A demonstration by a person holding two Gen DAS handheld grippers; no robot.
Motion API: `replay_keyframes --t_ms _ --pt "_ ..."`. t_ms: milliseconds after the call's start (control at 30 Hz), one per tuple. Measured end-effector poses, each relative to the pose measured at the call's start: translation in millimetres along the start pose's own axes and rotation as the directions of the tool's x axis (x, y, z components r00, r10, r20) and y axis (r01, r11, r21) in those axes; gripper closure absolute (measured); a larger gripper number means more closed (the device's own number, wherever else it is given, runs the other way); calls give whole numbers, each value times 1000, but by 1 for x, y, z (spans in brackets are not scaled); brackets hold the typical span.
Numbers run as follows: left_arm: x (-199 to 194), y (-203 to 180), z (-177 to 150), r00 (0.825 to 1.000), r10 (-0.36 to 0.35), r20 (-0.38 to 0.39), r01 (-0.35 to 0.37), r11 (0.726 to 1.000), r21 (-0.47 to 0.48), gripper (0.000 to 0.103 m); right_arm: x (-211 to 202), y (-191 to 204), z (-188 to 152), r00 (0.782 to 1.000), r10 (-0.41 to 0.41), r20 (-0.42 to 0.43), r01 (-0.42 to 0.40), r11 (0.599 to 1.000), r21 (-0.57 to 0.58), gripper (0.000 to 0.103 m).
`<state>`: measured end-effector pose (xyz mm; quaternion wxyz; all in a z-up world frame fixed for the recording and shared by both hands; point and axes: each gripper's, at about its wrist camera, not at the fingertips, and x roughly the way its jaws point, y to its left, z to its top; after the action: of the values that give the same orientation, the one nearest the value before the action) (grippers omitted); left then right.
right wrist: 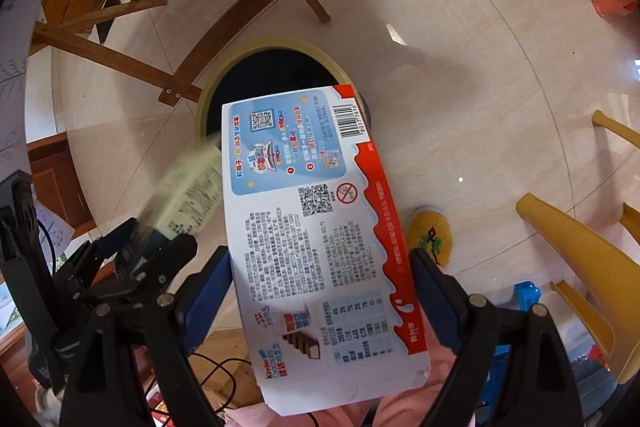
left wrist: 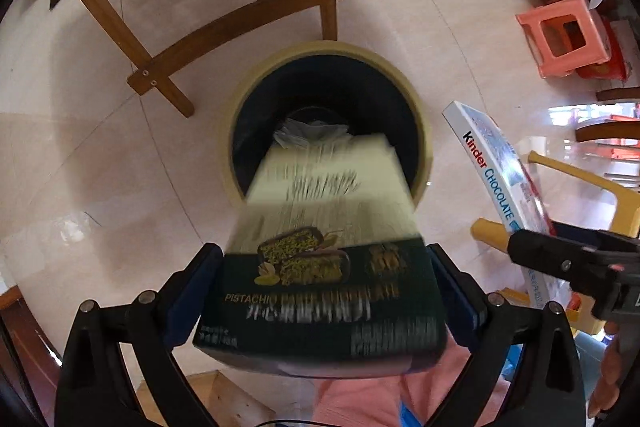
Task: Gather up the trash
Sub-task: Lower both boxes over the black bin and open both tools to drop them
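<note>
A round trash bin (left wrist: 422, 131) with a tan rim and dark inside stands on the tiled floor; it also shows in the right wrist view (right wrist: 280, 45). My left gripper (left wrist: 324, 267) is shut on a dark green pistachio chocolate box (left wrist: 320, 267), blurred, its far end over the bin mouth. My right gripper (right wrist: 320, 267) is shut on a white, blue and red Kinder Chocolate box (right wrist: 316, 235), its far end over the bin. The Kinder box (left wrist: 496, 183) appears right of the bin in the left wrist view. White crumpled trash (left wrist: 308, 133) lies in the bin.
Wooden chair legs (left wrist: 224, 23) stand just behind the bin. A pink plastic stool (left wrist: 568, 39) is at the far right, yellow plastic chair legs (right wrist: 580, 247) at the right. A yellow knitted slipper (right wrist: 430, 233) is on the floor near the right gripper.
</note>
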<state>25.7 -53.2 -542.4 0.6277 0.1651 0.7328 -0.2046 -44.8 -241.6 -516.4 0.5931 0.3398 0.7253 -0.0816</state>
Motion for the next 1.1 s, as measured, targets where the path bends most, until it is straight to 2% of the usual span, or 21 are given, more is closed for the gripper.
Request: replay_keyframes --t_ms 233,367,833,933,1033,1100 --pt "-10 11 0 998 41 36 -42 999 22 5 7 7 7 1000 5 -11 -5 1000 2 15" --pt "-27 22 -6 997 31 69 -30 1000 -6 5 14 15 12 1000 1 -29 0 1000 17 15" --pt "-42 77 -32 995 28 97 -16 992 -122 5 43 63 32 989 -25 -147 29 999 28 13" --pt "-44 85 -34 994 24 110 -8 990 -142 5 42 70 37 991 -5 -131 11 999 45 13" --pt "-47 88 -34 993 23 119 -5 989 -148 5 35 74 41 998 6 -55 -4 999 42 13" --pt "-47 90 -34 992 23 122 -5 989 -149 5 33 77 43 999 5 -35 -3 999 37 13"
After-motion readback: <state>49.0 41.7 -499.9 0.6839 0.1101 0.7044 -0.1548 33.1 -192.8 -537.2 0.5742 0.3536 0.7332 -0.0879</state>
